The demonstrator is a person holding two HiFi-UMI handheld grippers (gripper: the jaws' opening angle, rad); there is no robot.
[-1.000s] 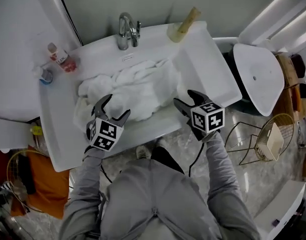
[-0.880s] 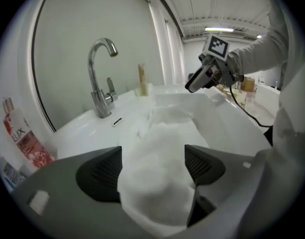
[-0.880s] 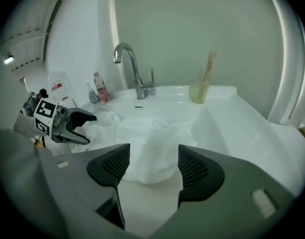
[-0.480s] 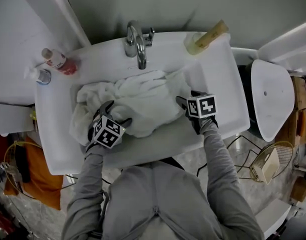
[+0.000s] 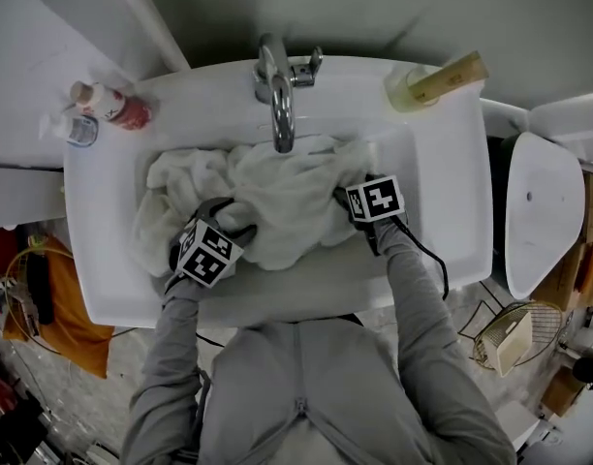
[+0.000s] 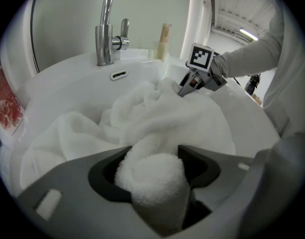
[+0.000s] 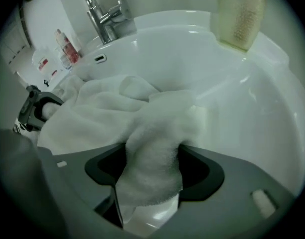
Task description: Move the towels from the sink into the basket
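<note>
- Right hand-held gripper (image 7: 153, 152): jaws spread wide and just been opening; a thick fold of towel stands between them, brushing both inner faces.
- Towels (image 7: 107, 113): white crumpled heap in the sink (image 7: 207, 68), running left from the jaws.
- Left hand-held gripper (image 7: 43, 111): at the heap's far left edge, against the cloth.
- Faucet (image 7: 105, 14): top centre-left, with the overflow slot (image 7: 99, 59) below it.
- Pale yellow container (image 7: 239, 14): on the rim, top right.
- Red-labelled bottle (image 7: 68, 46): upright, left of the faucet.
</note>
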